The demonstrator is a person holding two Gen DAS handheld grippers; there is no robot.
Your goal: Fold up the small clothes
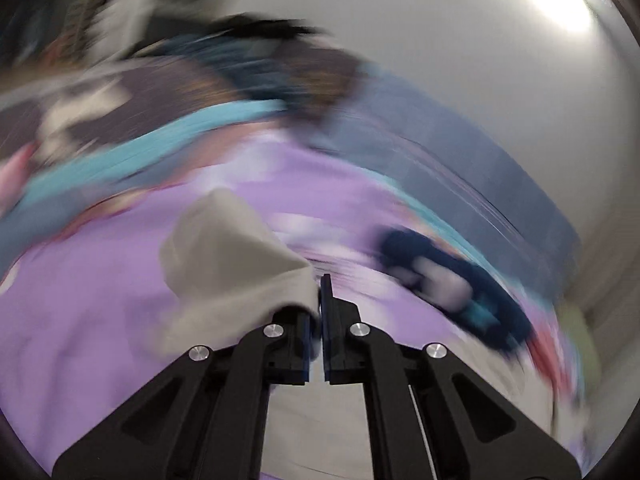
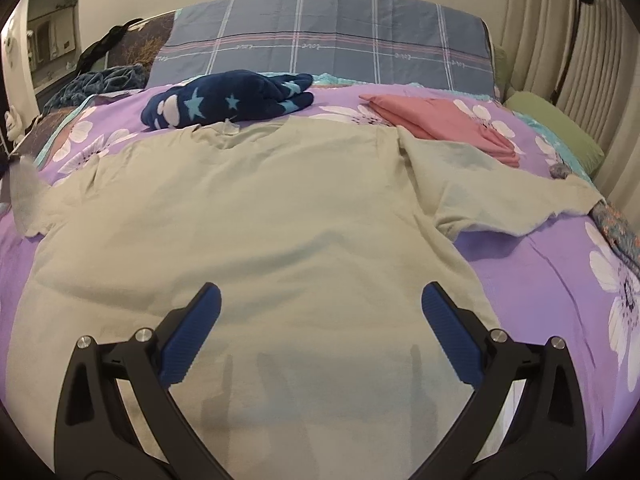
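A fold of the pale green T-shirt (image 1: 224, 256) is pinched between the closed jaws of the left gripper (image 1: 320, 304), lifted over the purple floral bedspread (image 1: 80, 320). The shirt body (image 2: 256, 208) is seen spread flat directly beneath and ahead of the right gripper (image 2: 320, 304), whose jaws are held wide apart with nothing gripped.

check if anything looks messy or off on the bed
Mostly tidy. The pale shirt lies spread flat, but its right sleeve is rumpled with a ragged-looking edge. The left gripper is shut on a lifted fold of the shirt. The pink garment is neatly folded.
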